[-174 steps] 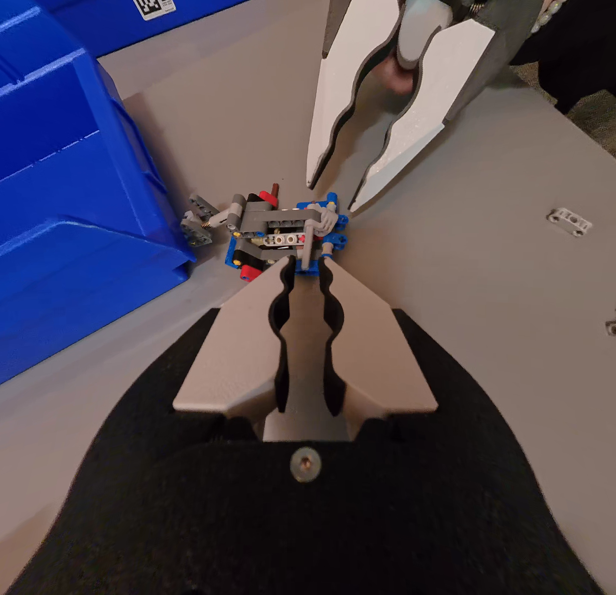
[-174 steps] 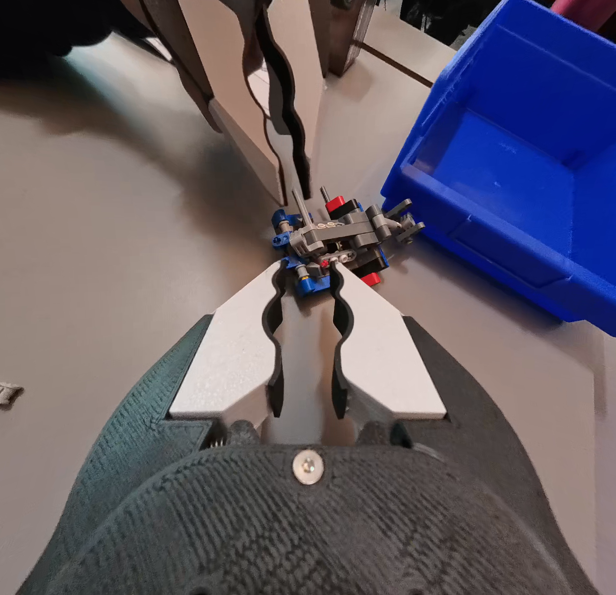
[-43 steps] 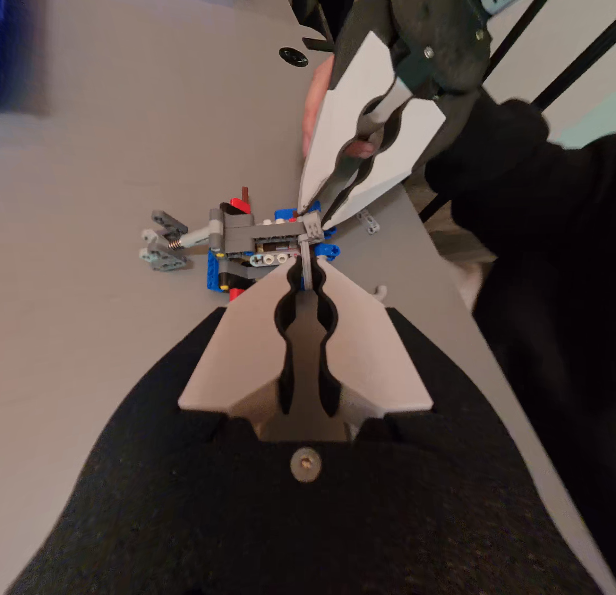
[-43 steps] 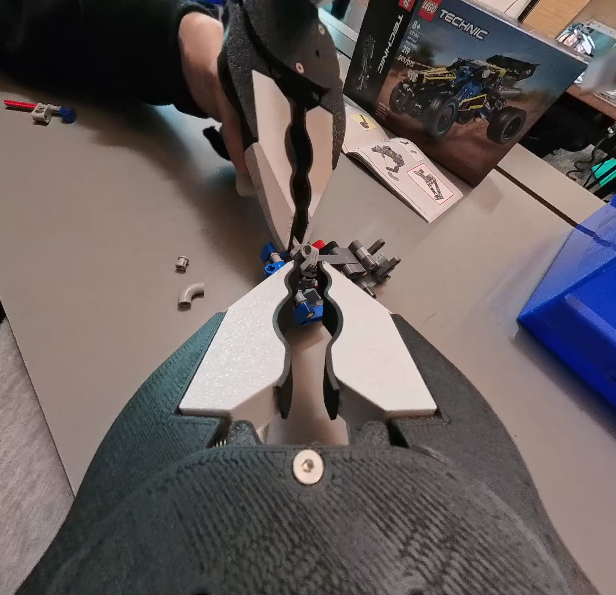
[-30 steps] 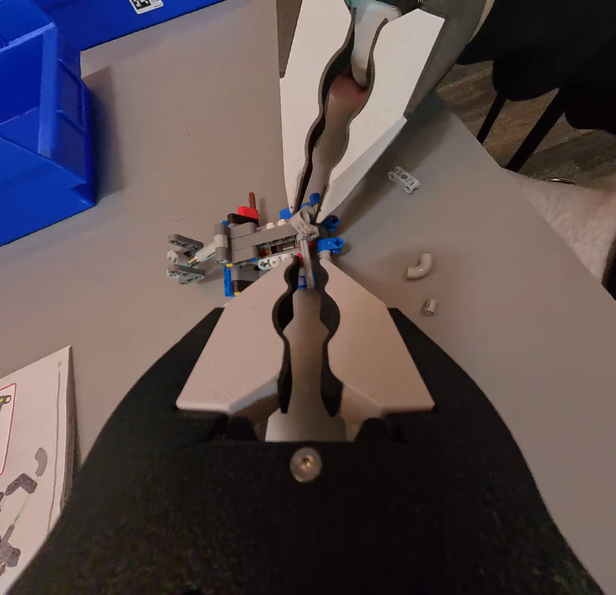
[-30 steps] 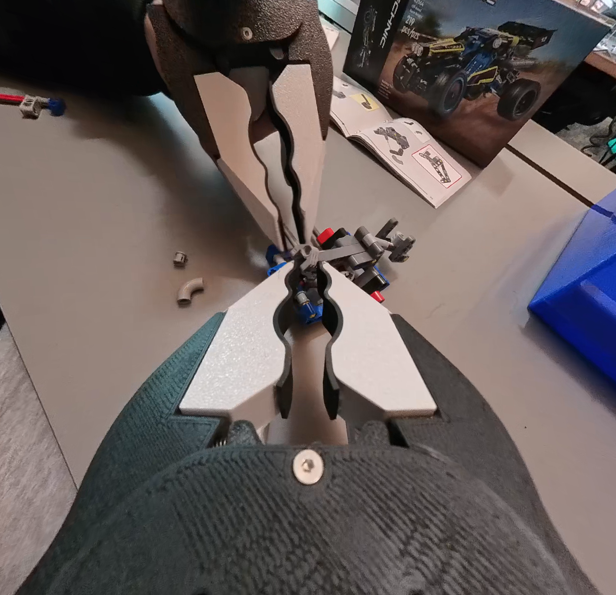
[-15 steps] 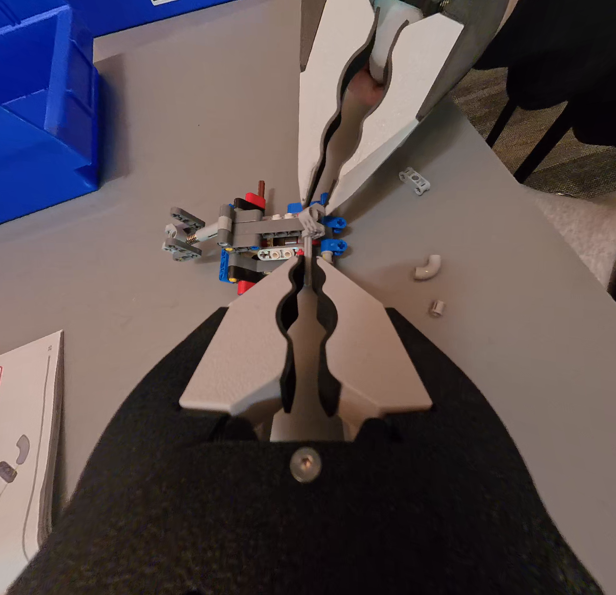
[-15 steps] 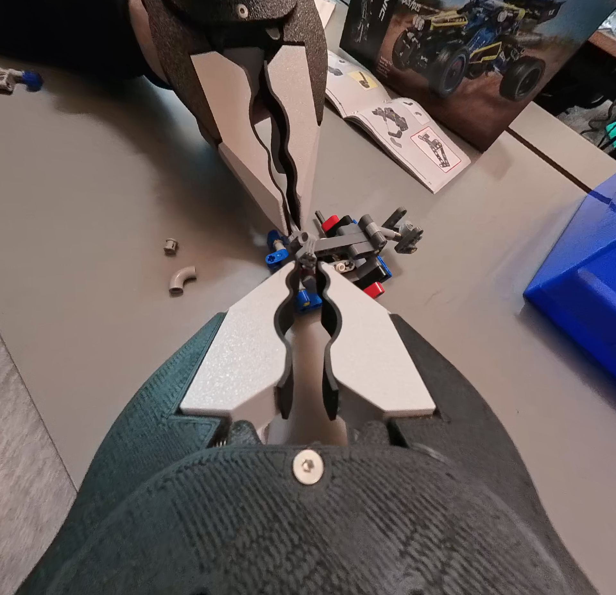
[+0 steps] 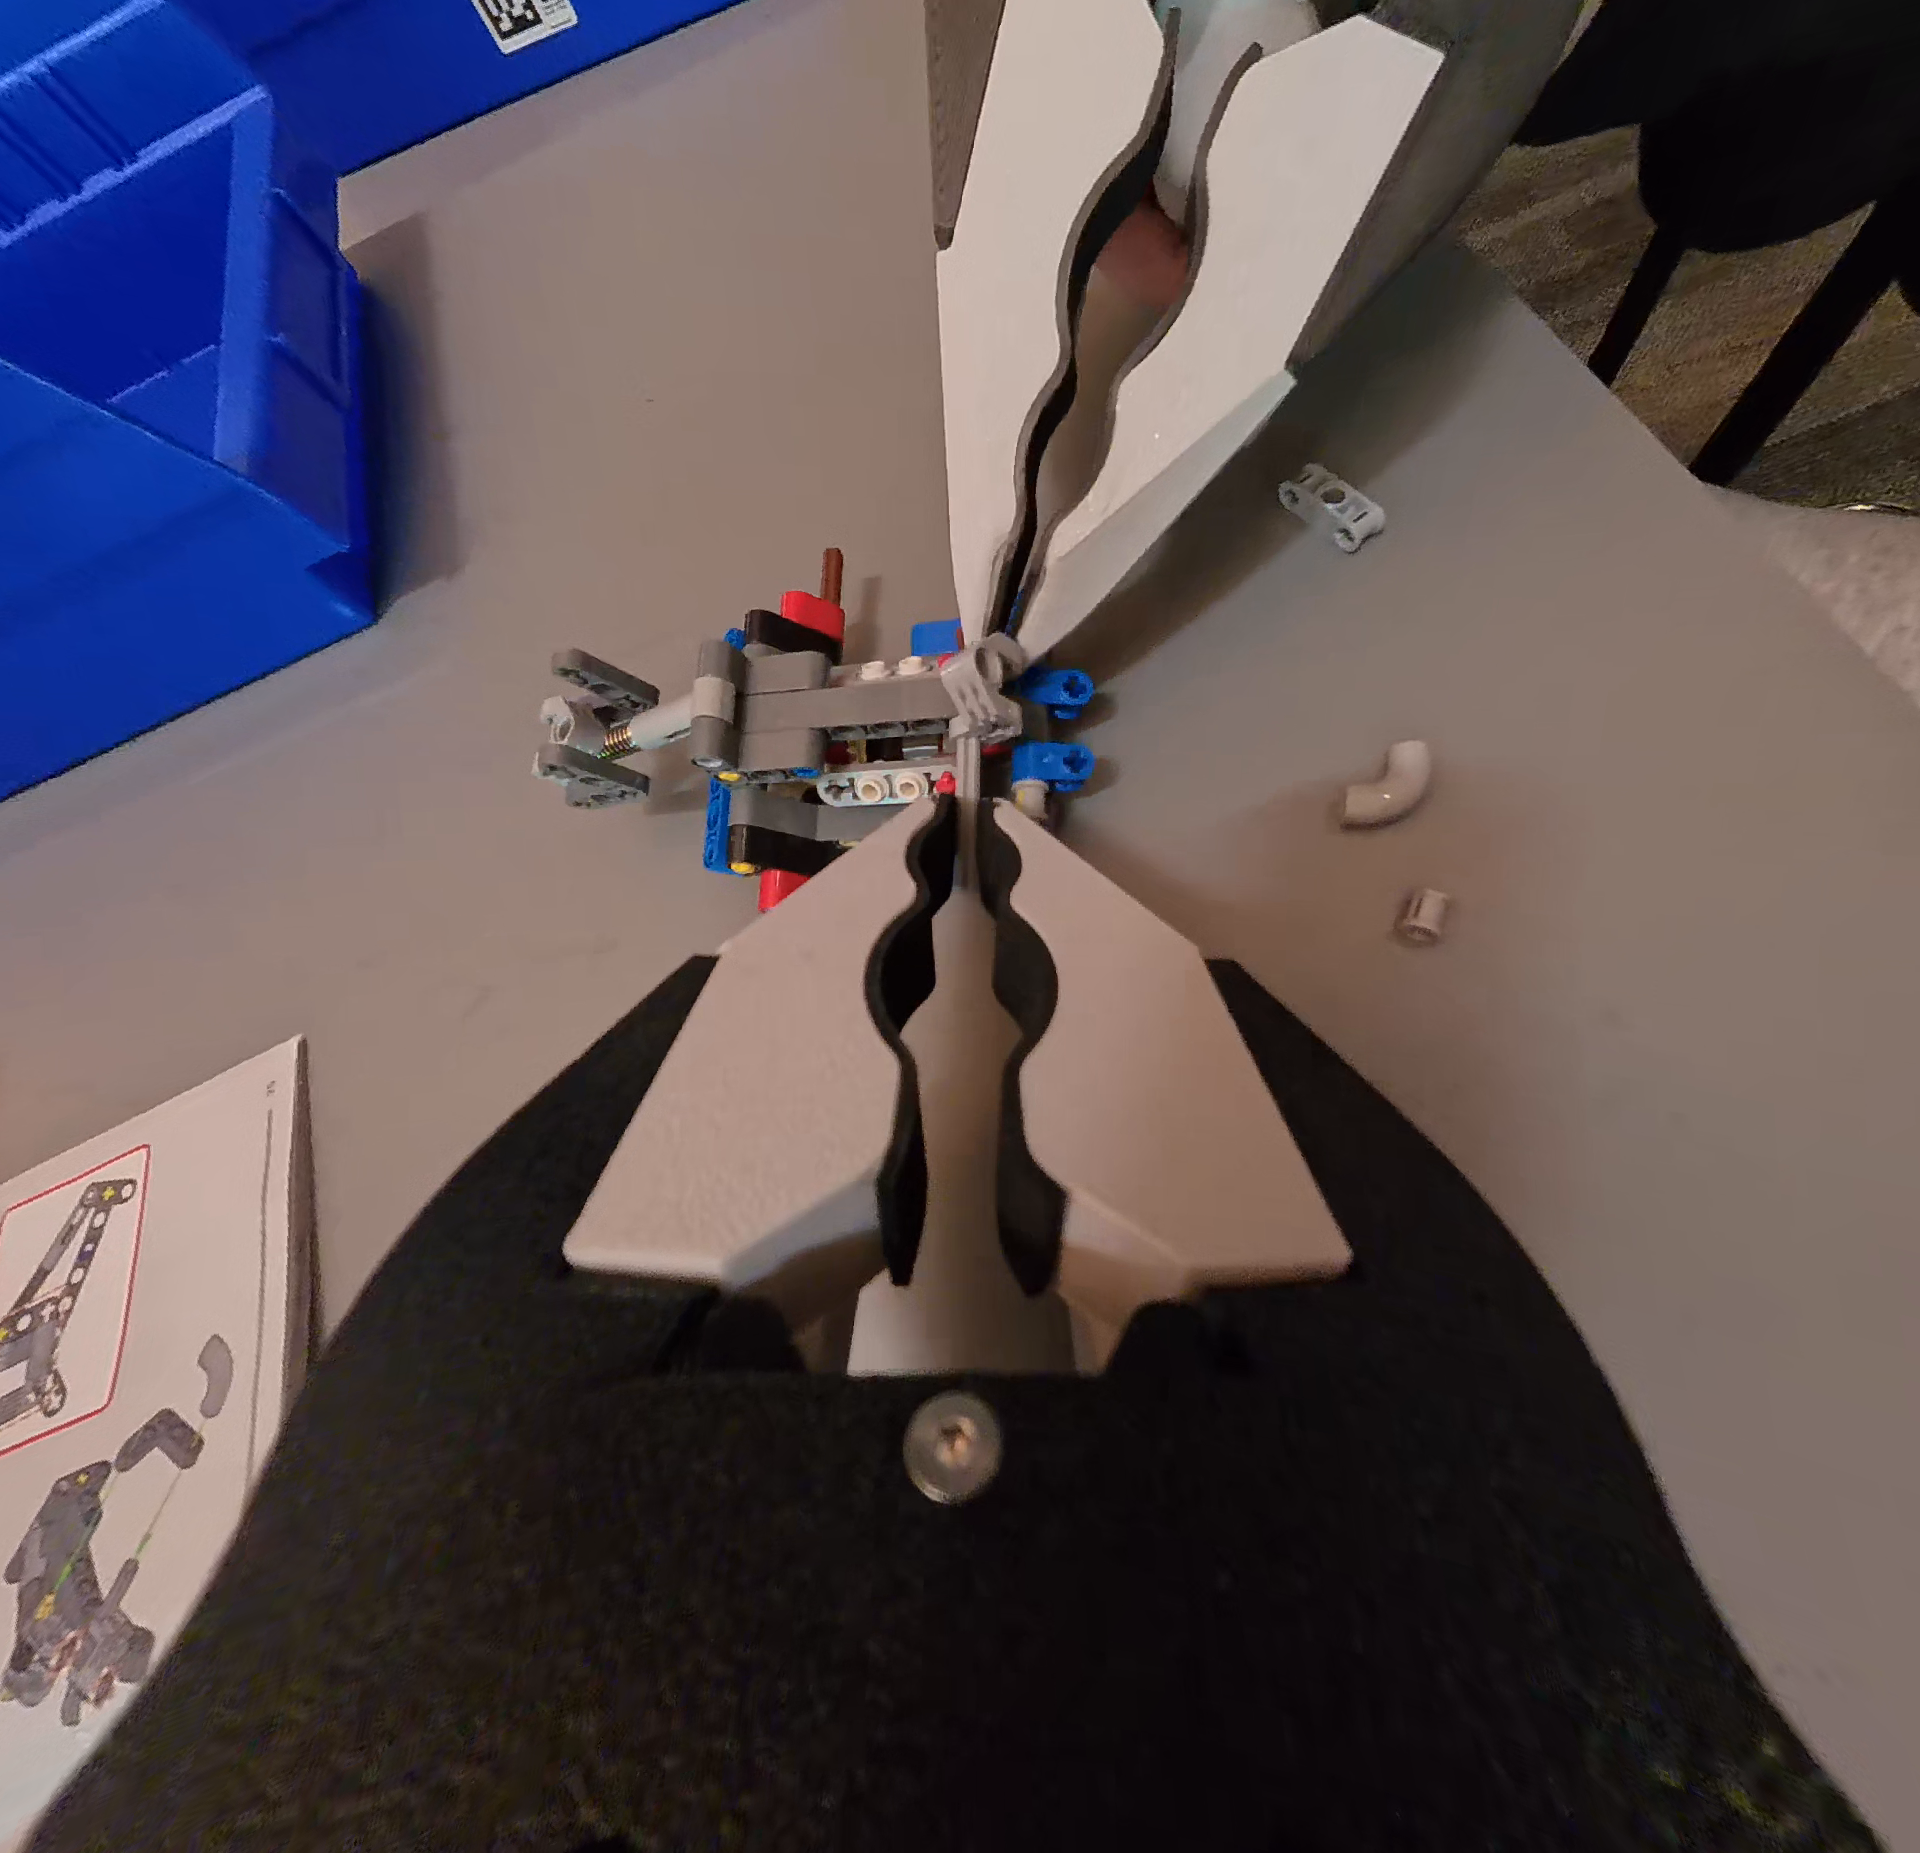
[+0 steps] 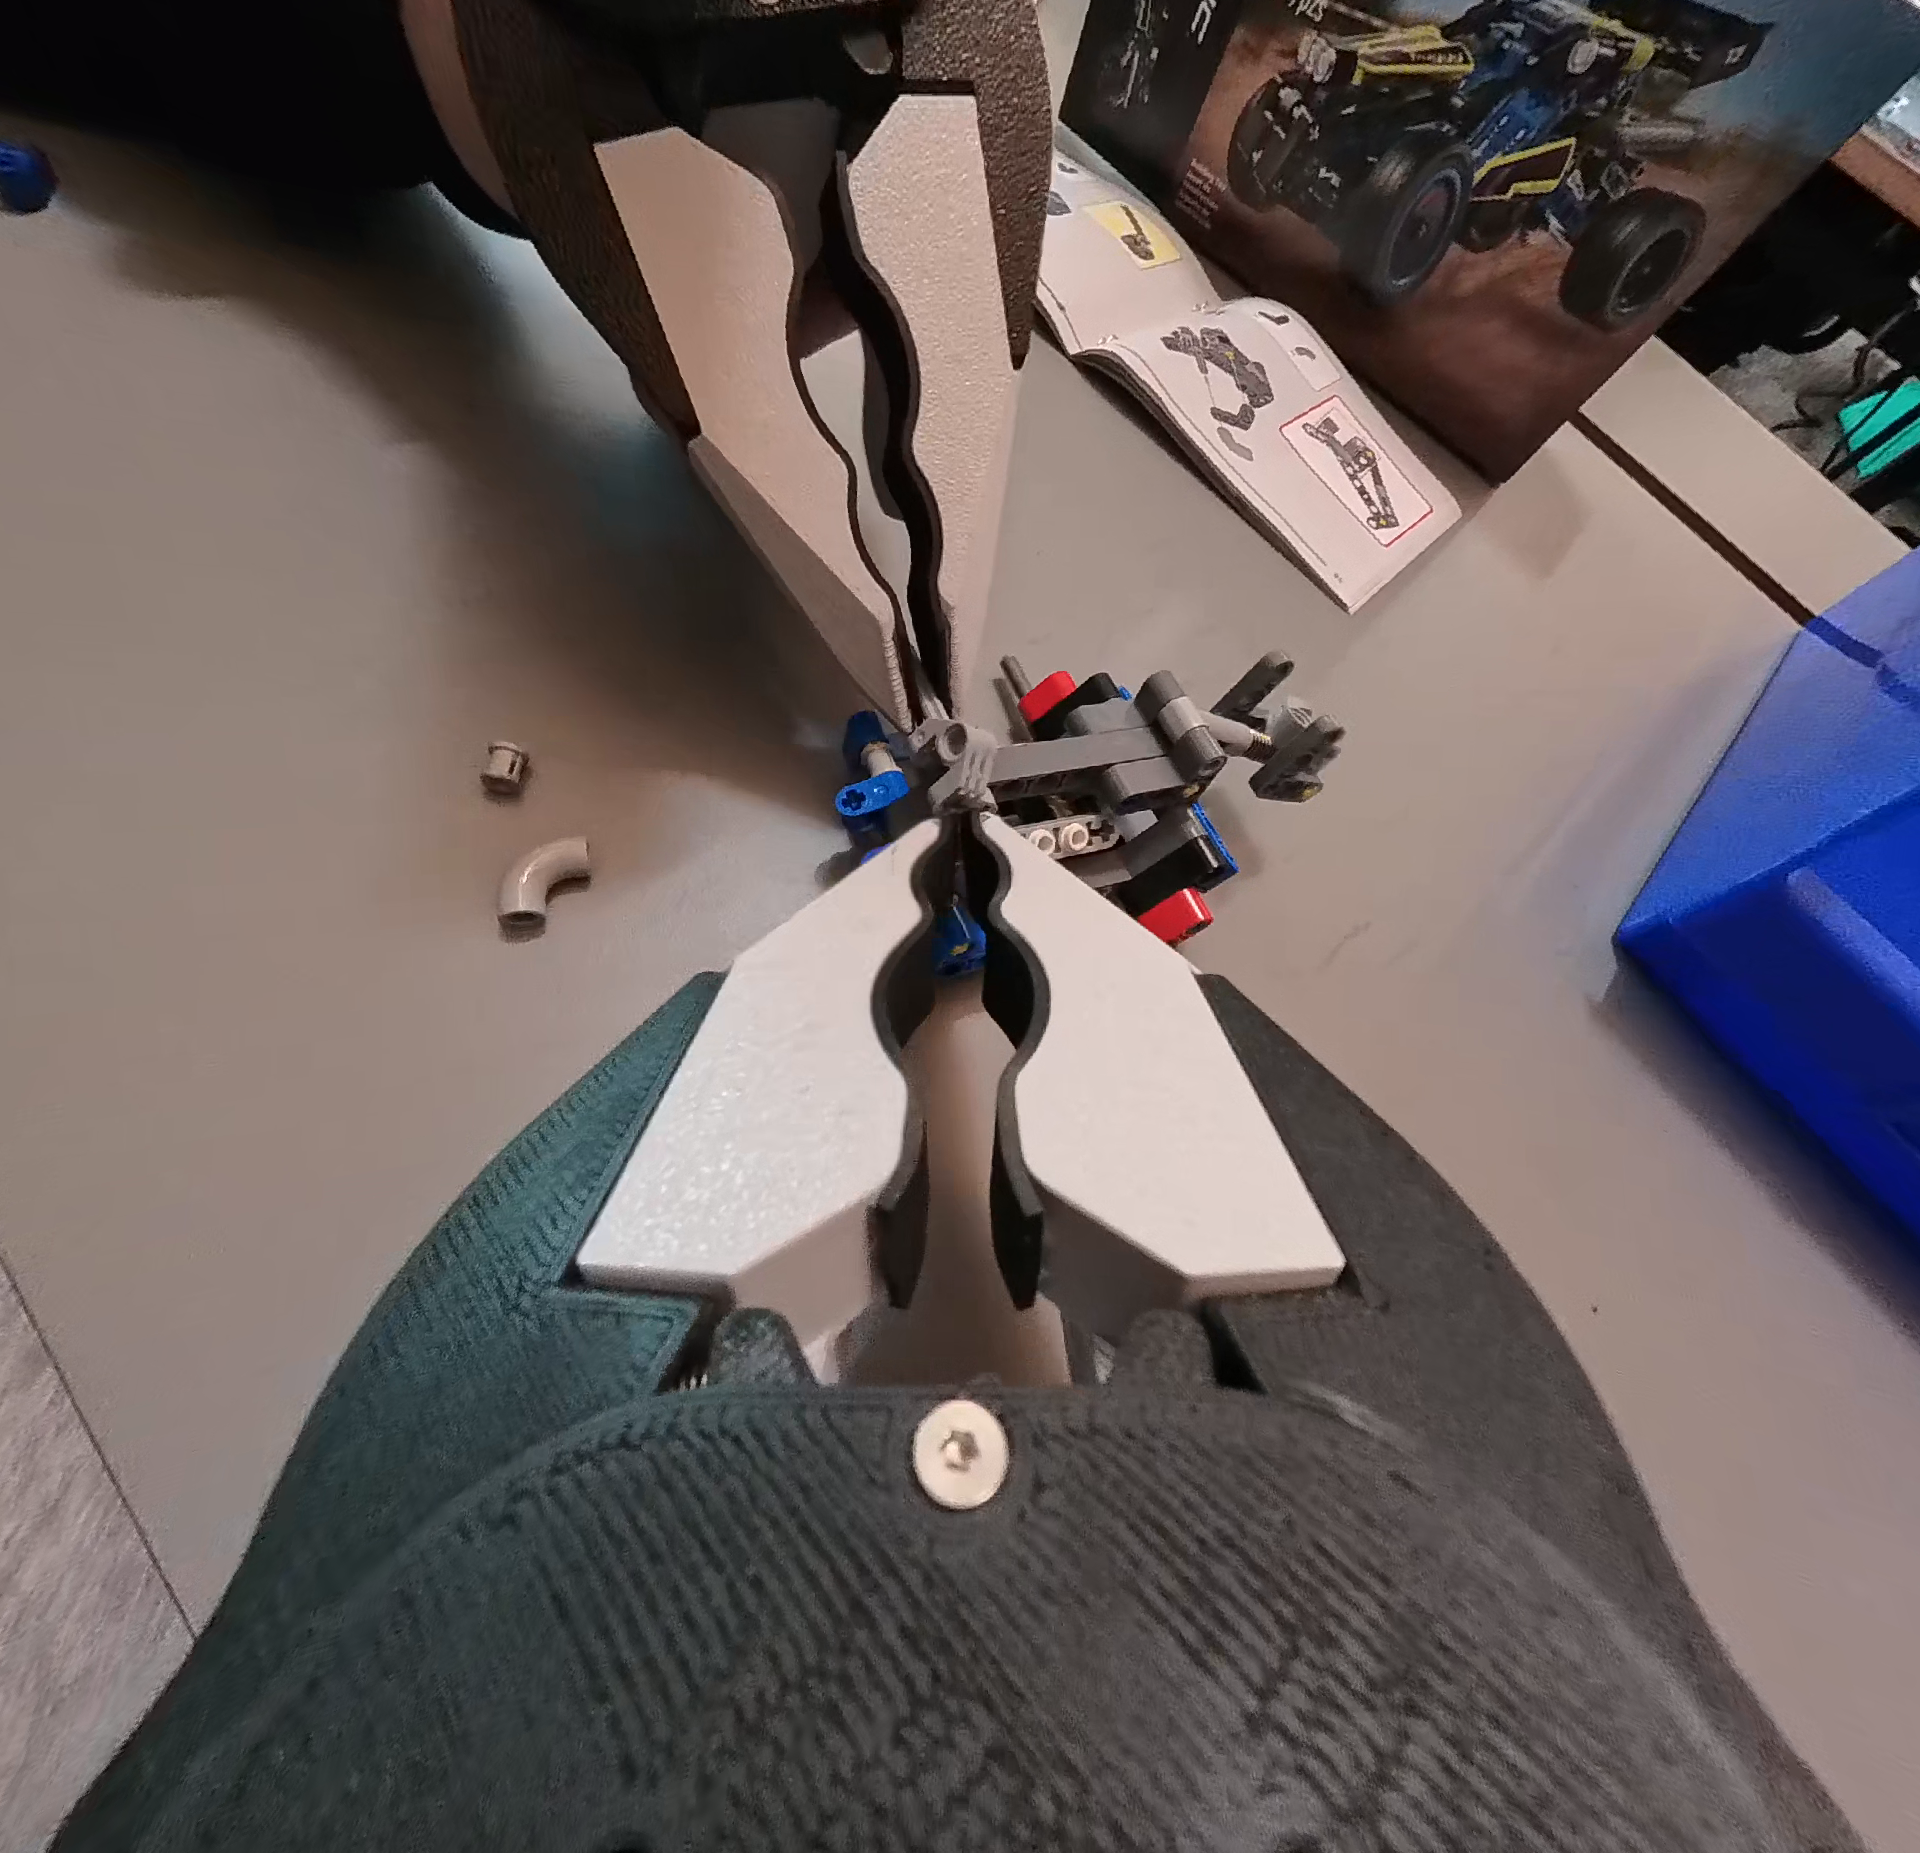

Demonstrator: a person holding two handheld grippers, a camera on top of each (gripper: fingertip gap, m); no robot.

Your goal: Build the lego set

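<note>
Both grippers have closed in since about a second ago, when the right fingers stood visibly apart around the end of the brick model; the model itself has hardly shifted on the table.

Left gripper (image 9: 968,829): fingertips drawn together on a thin grey axle (image 9: 969,795) that runs from the model's light grey connector (image 9: 977,686) back between the pads. Pads appear to press the axle from both sides.

Right gripper (image 10: 961,835): fingertips nearly meeting at the same light grey connector (image 10: 958,754), from the opposite side. A thin dark part lies between the pads; exact contact hard to resolve. A blue pin piece (image 10: 958,939) shows lower down in the gap between the fingers.

Brick model (image 9: 800,723): grey, black, blue and red assembly, lying flat on the grey table (image 9: 623,369), between the two grippers, with its spring end (image 9: 613,738) pointing toward the blue bin (image 9: 156,369).

Surroundings: a small grey elbow piece (image 9: 1387,785) and a small grey bush (image 9: 1421,915) lie loose near the model; a light grey connector piece (image 9: 1332,494) is farther off. An open instruction booklet (image 10: 1278,432) lies beside the printed set box (image 10: 1475,141). A second blue bin (image 9: 436,27) carries a square-code sticker.
</note>
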